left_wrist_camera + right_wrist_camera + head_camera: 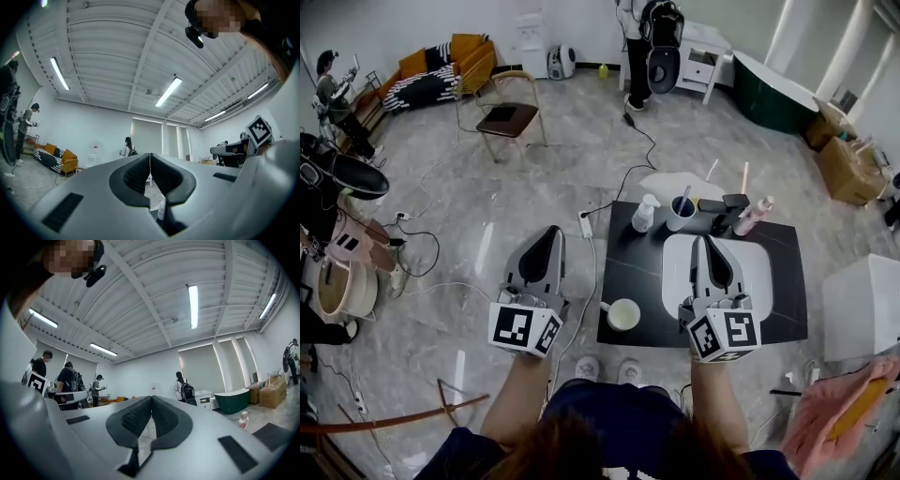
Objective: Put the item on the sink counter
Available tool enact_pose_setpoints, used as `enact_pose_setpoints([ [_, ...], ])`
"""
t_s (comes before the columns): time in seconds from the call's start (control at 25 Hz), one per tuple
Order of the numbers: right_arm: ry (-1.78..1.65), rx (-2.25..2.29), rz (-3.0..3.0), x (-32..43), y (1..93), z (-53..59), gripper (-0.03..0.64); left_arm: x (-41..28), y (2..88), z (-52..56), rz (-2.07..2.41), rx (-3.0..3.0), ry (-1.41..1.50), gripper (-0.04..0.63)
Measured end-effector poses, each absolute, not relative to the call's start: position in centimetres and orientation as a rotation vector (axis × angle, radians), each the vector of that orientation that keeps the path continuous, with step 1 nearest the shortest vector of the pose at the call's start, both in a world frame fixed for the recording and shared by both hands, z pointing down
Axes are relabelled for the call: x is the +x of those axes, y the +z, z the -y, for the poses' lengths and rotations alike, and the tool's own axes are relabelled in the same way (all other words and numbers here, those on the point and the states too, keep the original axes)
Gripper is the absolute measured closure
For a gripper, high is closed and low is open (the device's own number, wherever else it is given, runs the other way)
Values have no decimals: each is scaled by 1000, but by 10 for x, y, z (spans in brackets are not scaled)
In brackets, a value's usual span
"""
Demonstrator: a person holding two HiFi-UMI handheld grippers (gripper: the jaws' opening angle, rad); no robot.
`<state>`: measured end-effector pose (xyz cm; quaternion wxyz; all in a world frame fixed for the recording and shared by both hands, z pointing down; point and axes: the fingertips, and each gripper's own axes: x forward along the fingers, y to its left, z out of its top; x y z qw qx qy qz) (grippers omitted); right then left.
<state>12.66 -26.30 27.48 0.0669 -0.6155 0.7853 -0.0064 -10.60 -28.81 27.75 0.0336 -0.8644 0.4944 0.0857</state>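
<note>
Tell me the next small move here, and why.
Probably draw the right gripper back from the white basin: its fingers are together on nothing, the left gripper likewise, and the white round mug already stands on the black sink counter.

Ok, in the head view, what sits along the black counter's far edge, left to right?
First the small white plastic bottle → white cup holding a brush → black tap → pale pink bottle
</note>
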Motion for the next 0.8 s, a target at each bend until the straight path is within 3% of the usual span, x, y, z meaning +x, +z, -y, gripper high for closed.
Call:
enact_pose_setpoints([
  [0.8,-29,-1885,-2342,136,283,255,602,-95,284,284,-1492,-2679,217,572],
])
